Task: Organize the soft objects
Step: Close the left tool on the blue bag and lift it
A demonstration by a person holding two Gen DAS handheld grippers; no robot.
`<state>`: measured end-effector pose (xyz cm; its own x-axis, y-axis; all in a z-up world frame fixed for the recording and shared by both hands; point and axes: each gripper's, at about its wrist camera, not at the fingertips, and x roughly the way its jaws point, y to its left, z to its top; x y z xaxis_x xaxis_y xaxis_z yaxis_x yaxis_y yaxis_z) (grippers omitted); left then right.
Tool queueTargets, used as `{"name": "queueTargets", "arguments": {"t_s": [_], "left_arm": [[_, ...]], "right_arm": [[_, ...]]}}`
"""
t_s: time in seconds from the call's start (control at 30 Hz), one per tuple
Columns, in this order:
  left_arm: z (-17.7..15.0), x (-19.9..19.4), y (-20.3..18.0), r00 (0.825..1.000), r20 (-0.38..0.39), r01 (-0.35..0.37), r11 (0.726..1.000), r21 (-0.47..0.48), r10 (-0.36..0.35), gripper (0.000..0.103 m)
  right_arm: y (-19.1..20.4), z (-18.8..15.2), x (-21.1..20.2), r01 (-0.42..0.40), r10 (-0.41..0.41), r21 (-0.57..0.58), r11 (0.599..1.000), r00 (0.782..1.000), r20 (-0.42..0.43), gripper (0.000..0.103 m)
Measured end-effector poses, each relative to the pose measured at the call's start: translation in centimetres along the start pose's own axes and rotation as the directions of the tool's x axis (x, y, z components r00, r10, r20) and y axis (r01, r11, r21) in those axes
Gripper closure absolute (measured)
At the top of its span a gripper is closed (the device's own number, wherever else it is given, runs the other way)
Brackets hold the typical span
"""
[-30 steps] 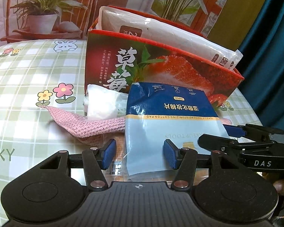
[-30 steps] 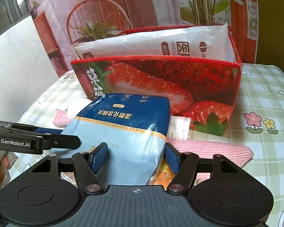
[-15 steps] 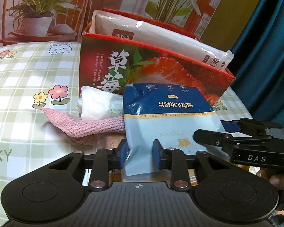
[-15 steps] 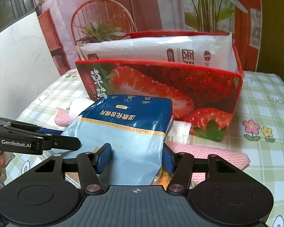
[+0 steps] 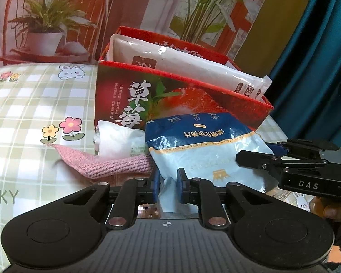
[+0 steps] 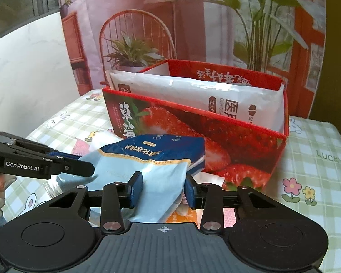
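cotton pad bag [image 5: 206, 145] held by two grippers in front of a strawberry box [image 5: 170, 104].
left gripper [image 5: 167, 187] pinched tight on the bag's lower edge; right gripper [image 6: 162, 188] partly closed, pads pressing the bag's other end, bunching it. bag lifted just before the box, over a pink knitted cloth [image 5: 106, 162] and a white tissue pack [image 5: 116, 142] on the checked tablecloth [image 5: 34, 113]. white pouch [image 6: 193, 95] stands inside the box.

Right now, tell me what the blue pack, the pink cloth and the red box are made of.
Blue pack: thin glossy plastic film, crinkling where the left claw pinches it.
Pink cloth: knitted yarn, ribbed stitches visible.
Red box: likely printed cardboard, with thin stiff walls and a slight sheen.
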<state>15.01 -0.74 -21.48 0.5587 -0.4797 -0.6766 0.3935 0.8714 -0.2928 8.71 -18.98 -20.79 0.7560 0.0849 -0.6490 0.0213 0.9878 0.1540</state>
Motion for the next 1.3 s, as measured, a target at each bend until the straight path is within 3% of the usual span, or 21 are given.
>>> {"name": "queueTargets", "arguments": {"t_s": [0.43, 0.93, 0.97, 1.03, 1.3], "left_arm": [[-0.5, 0.5, 0.8, 0.999, -0.033, 0.013, 0.999, -0.043, -0.015, 0.089], [0.9, 3.1, 1.8, 0.994, -0.096, 0.041, 0.998, -0.043, -0.045, 0.085], [0.9, 3.1, 1.9, 0.994, -0.094, 0.045, 0.998, -0.045, -0.049, 0.085], [1.0, 2.7, 1.7, 0.996, -0.072, 0.045, 0.998, -0.032, -0.048, 0.095], [2.9, -0.8, 0.1, 0.997, 0.065, 0.031, 0.998, 0.060, -0.035, 0.096]], "right_arm": [[-1.6, -0.8, 0.0, -0.019, 0.022, 0.070, 0.997, 0.999, -0.044, 0.076], [-1.6, -1.0, 0.8, -0.015, 0.018, 0.038, 0.999, 0.997, -0.077, 0.084], [-1.6, -1.0, 0.8, -0.015, 0.018, 0.038, 0.999, 0.997, -0.079, 0.084], [-1.6, -0.8, 0.8, -0.016, 0.019, 0.032, 0.999, 0.997, -0.080, 0.084], [-0.5, 0.9, -0.7, -0.026, 0.025, -0.029, 0.999, 0.999, -0.024, 0.086]]}}
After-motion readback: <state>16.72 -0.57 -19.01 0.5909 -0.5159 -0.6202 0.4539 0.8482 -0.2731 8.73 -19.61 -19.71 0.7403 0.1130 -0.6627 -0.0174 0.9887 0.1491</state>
